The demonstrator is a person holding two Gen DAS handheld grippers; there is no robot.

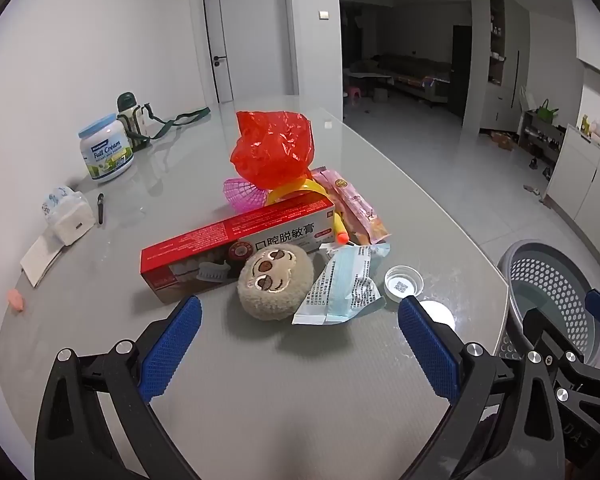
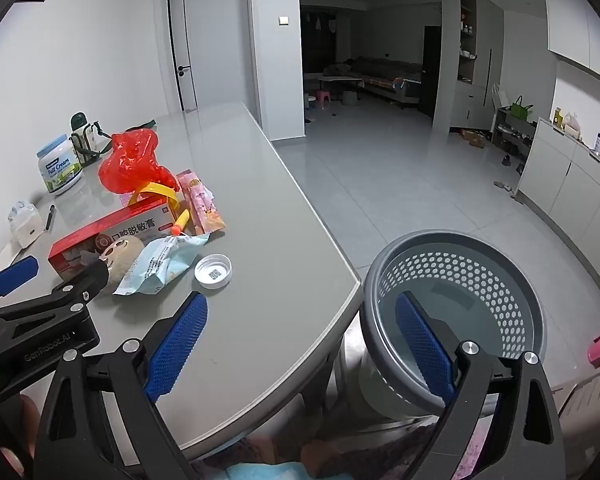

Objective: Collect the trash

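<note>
Nothing picked yet: our left gripper (image 1: 300, 340) and right gripper (image 2: 300, 340) gape empty (basket (image 2: 380, 276) waiting); wrapper (image 1: 340, 288) next.

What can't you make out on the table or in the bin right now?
- Pink net: mostly behind the red bag and red box, left wrist view; what it is stays unclear.
- Yellow ring: lower part hidden by the box, right wrist view.
- Bin floor: partly covered by the right gripper's finger; no trash shows in the visible part.
- Plush: half hidden by the left gripper, right wrist view.
- Pale packet's print: too small.
</note>
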